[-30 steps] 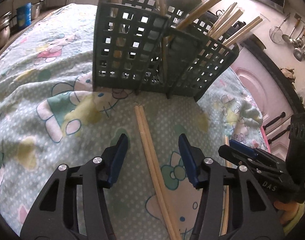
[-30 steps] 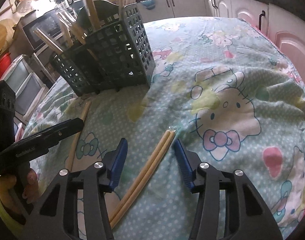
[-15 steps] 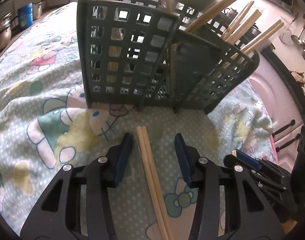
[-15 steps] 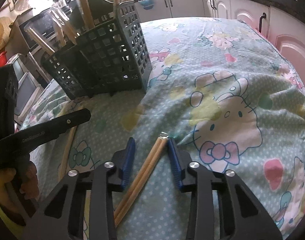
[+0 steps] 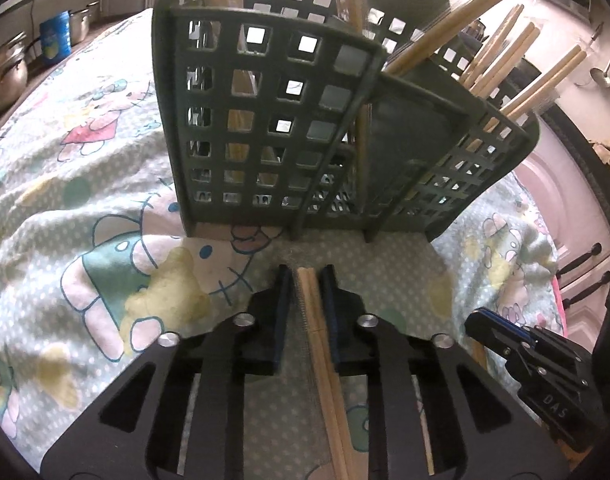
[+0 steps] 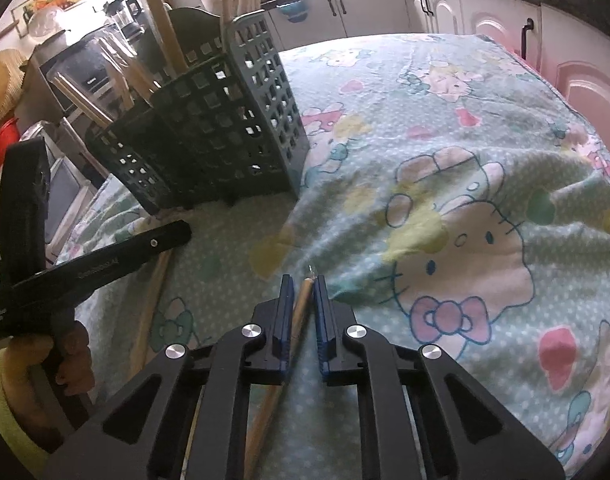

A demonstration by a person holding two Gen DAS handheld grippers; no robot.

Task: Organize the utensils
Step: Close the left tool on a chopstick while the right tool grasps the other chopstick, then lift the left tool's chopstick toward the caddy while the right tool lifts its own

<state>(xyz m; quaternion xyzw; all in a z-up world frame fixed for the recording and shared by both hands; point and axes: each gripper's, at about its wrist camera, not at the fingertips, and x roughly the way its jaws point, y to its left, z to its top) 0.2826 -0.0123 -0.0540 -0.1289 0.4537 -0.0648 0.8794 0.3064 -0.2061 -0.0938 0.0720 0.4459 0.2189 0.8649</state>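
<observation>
Two chopstick pairs lie on the cloth; left gripper (image 5: 307, 276) clamps one pair (image 5: 325, 360), axis toward the holder (image 5: 273, 120) at upper centre; right gripper (image 6: 303, 286) clamps the other (image 6: 297, 320), holder upper left

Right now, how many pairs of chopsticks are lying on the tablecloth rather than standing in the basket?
2. One pair lies in front of the basket, pinched in the left gripper. The other pair lies further right, pinched in the right gripper. Any behind the basket would be hidden.
</observation>
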